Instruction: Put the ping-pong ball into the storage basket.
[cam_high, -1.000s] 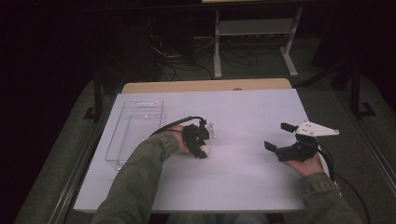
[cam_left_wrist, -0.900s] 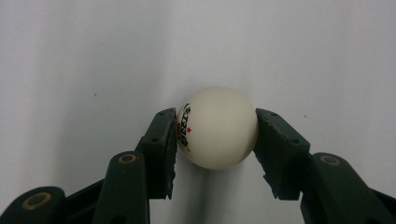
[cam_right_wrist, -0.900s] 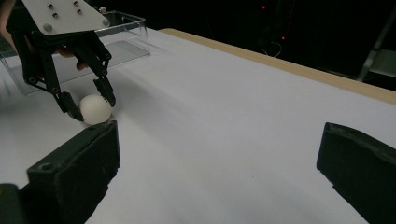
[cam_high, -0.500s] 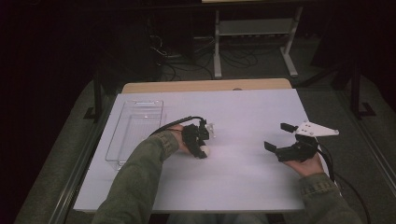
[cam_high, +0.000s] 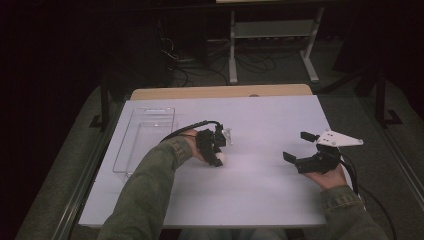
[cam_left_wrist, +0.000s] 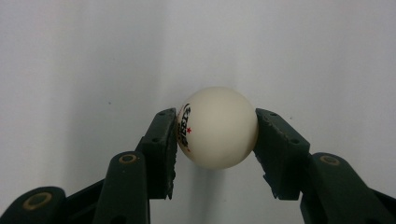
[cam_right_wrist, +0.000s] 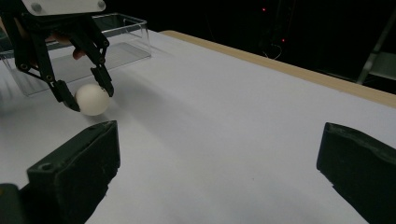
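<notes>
At the left edge of the white surface (cam_high: 270, 120) lies a clear plastic tray (cam_high: 144, 137), long and shallow, with nothing visible inside it. Just to its right, the left gripper (cam_high: 216, 152) is clenched on a white ping-pong ball (cam_left_wrist: 217, 127); the left gripper view shows both jaws pressing the ball's sides, a printed mark and small red star facing the left jaw. Compared with the frames from a second and half a second ago, this gripper has barely shifted: it sits at the same spot beside the tray, tilted down at the surface, so the change is small, a settling of the grasp rather than a carry. From the right gripper view the ball (cam_right_wrist: 92, 99) appears to rest at or just above the surface, so I judge the pick is secured but the lift not yet begun, and the tray is the likely destination.

Further right, well apart from the ball, the right gripper (cam_high: 302, 148) hovers with its jaws spread wide and nothing between them; it too holds its earlier place.

The surface is a plain white sheet over a wooden top whose far edge shows. Beyond it the room is dark, with cables on the floor and a metal table frame (cam_high: 272, 37).
</notes>
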